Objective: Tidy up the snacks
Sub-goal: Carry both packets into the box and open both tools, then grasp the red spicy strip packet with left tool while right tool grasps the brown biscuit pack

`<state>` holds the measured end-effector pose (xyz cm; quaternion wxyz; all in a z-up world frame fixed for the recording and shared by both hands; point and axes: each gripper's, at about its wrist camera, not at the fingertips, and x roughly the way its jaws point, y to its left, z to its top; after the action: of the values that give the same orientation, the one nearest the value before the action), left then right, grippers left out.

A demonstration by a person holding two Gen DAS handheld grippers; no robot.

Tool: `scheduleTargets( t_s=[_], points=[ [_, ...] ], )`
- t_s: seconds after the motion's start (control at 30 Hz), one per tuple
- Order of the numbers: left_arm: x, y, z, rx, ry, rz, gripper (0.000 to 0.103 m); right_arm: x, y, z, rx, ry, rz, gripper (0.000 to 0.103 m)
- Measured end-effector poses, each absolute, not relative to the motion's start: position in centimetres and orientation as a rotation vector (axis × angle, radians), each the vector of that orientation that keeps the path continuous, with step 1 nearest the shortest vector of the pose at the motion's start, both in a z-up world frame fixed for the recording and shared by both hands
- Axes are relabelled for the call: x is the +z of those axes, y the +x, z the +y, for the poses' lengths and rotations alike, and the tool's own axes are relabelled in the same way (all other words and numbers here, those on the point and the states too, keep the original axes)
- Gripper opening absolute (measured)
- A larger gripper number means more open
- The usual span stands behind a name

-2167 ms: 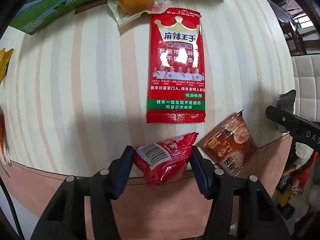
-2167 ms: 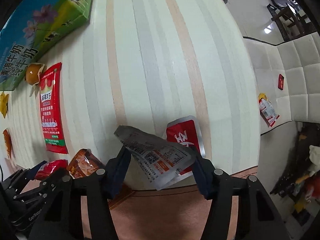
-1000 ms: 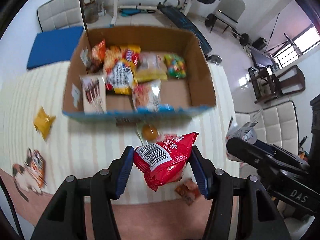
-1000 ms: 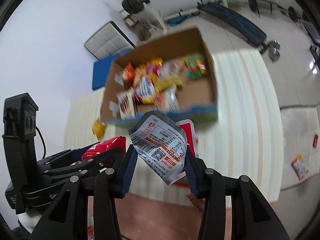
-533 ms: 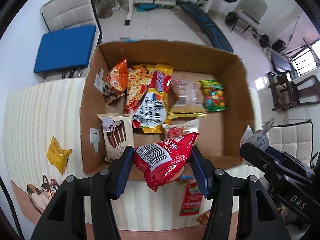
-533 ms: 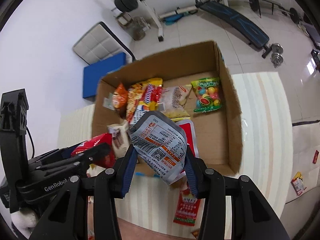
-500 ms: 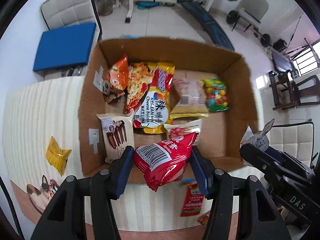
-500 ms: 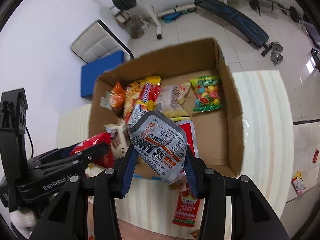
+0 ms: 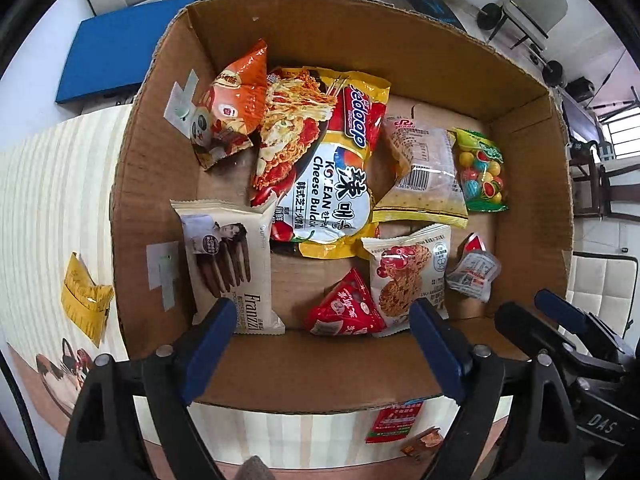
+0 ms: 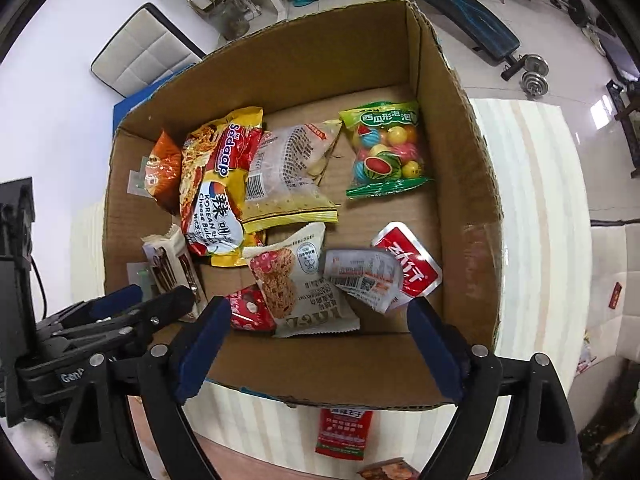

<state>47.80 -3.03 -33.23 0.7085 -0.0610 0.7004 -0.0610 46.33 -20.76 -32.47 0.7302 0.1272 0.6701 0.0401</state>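
Both grippers hang over the open cardboard box (image 9: 400, 52) (image 10: 320, 60) and point down into it. My left gripper (image 9: 320, 316) has its jaws opening wide, and the red triangular packet (image 9: 344, 308) lies loose on the box floor below them, next to an oat-cookie pack (image 9: 408, 276). My right gripper (image 10: 318, 312) is opening too, with nothing between its pads. The silver barcode packet (image 10: 364, 276) rests on a red foil packet (image 10: 412, 264) near the box's right wall. Several other snacks fill the box, among them noodles (image 9: 320, 172) and gumballs (image 10: 384, 152).
On the striped table outside the box lie a yellow packet (image 9: 84, 300) and a cat-print packet (image 9: 64, 360) at the left. A long red packet (image 10: 344, 434) and a brown one (image 10: 386, 472) lie in front. A blue mat (image 9: 116, 52) and gym gear stand beyond.
Both grippers came forward and down over the box and opened. The red triangular packet and the silver packet left the jaws and now lie inside the box.
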Motion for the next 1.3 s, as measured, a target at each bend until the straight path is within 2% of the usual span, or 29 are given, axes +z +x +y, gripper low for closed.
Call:
scheduleTargets(
  t_s=[0.13,0.4,0.57,0.87,1.03,1.3],
  points=[
    [-32.2,47.6,-2.8,-0.142,-0.134,1.529,0.088,-31.5,46.0,-20.5,0.077,0.242,1.455,0.093],
    [-26.6,45.9,-2.0,-0.111,-0.077,1.325,0.088,-27.5,44.7,-19.4,0.078,0.157,1.341,0.097],
    [-24.3,44.5,-1.7,-0.104,-0.093,1.263,0.088,-24.8,43.1,-19.0,0.083,0.13,1.281,0.097],
    [-22.2,38.5,-1.2,-0.083,-0.06,1.15,0.088,-22.0,37.2,-19.7,0.106,0.137,1.233,0.097],
    [-24.4,33.6,-1.8,-0.07,-0.008,1.174,0.088,-24.1,32.5,-20.8,0.096,0.109,1.296,0.097],
    [-33.7,27.1,-4.4,-0.062,0.092,1.376,0.088,-35.5,24.7,-22.6,0.067,0.036,1.585,0.097]
  ],
)
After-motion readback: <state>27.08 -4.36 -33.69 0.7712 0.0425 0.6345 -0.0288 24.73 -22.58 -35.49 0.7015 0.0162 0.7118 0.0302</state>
